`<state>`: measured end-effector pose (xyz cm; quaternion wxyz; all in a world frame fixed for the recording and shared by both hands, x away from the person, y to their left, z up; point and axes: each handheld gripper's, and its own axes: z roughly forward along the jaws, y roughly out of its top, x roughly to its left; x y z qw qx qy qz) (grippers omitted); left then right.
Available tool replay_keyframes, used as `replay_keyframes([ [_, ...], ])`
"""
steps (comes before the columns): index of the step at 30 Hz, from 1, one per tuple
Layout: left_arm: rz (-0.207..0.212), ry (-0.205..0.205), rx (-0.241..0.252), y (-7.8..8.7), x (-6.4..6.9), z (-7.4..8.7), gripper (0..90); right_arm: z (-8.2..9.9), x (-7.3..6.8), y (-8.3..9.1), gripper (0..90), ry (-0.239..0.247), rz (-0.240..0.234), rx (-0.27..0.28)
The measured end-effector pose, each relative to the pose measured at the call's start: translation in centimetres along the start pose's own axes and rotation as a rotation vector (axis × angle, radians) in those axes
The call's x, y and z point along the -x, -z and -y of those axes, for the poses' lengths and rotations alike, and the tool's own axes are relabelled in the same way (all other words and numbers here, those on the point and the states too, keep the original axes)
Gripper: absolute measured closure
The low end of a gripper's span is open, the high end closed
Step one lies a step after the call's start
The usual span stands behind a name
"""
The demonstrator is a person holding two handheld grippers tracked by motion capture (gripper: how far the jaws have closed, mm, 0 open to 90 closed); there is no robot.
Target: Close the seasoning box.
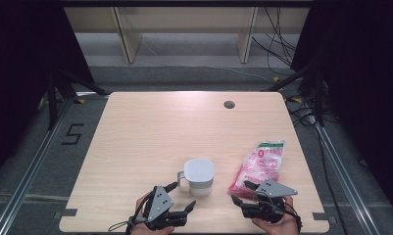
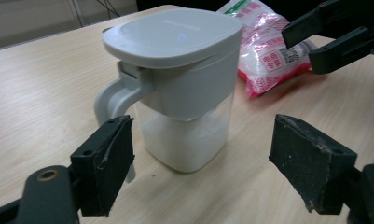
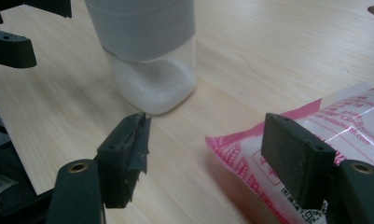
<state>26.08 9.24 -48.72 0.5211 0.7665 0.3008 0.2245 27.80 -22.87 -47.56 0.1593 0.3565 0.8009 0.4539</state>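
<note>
We see a wooden table (image 1: 150, 132) with a white lidded jug (image 1: 199, 175) near its front edge. The jug's clear lower part holds a white powder, and its handle points toward the left gripper (image 1: 184, 196). Just to the right lies a pink and white bag (image 1: 259, 164), flat on the tabletop. We find the left gripper's 2 jaws standing wide apart with nothing between them, the jug just ahead and its handle near one pad. The right gripper (image 1: 244, 192) has its jaws spread too. In the right gripper view (image 3: 203, 158) one pad sits beside the bag's near corner, the other over bare wood, and neither presses on it. Both hands rest at the front edge.
</note>
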Motion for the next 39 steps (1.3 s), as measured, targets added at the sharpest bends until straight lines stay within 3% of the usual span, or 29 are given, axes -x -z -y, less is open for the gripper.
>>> replay_keyframes([
  [3, -0.006, -0.008, -0.005, -0.27, 0.17, 0.11, 19.6, 0.28, -0.01, 0.10, 32.0, 0.013, -0.001, -0.006],
  [4, -0.014, -0.018, -0.011, -0.34, 0.18, 0.14, 19.5, 0.38, -0.36, 0.18, 32.0, -0.025, -0.012, -0.023],
  [8, -0.006, -0.010, -0.011, -0.47, 0.29, 0.18, 19.1, 0.66, -0.29, 0.12, 31.6, 0.009, -0.007, -0.031],
  [11, -0.006, -0.013, -0.015, -0.34, 0.36, 0.14, 19.1, 0.75, -0.33, 0.13, 31.5, 0.005, -0.028, -0.027],
  [13, -0.008, -0.007, -0.007, -0.33, 0.38, 0.14, 18.9, 0.81, -0.25, 0.31, 31.4, 0.019, -0.002, -0.022],
  [16, -0.013, -0.027, -0.016, -0.13, 0.22, 0.07, 18.9, 0.92, -0.30, 0.44, 31.3, 0.003, -0.012, -0.041],
  [18, -0.007, -0.014, -0.010, -0.14, 0.29, 0.06, 18.9, 0.98, -0.33, 0.46, 31.3, 0.004, -0.012, -0.042],
  [19, -0.010, -0.007, -0.009, -0.12, 0.35, 0.07, 18.8, 1.03, -0.55, 0.48, 31.3, -0.021, -0.013, -0.042],
  [23, -0.004, -0.014, 0.000, -0.13, 0.35, 0.01, 18.9, 1.04, -0.35, 0.30, 31.3, 0.011, -0.030, -0.038],
  [27, 0.000, -0.012, 0.003, -0.12, 0.38, 0.00, 18.9, 1.04, -0.40, 0.38, 31.2, 0.008, -0.011, -0.038],
  [39, -0.012, -0.003, 0.006, 0.23, -0.08, -0.09, 18.9, 1.03, -0.35, 0.39, 31.1, 0.004, -0.014, -0.035],
])
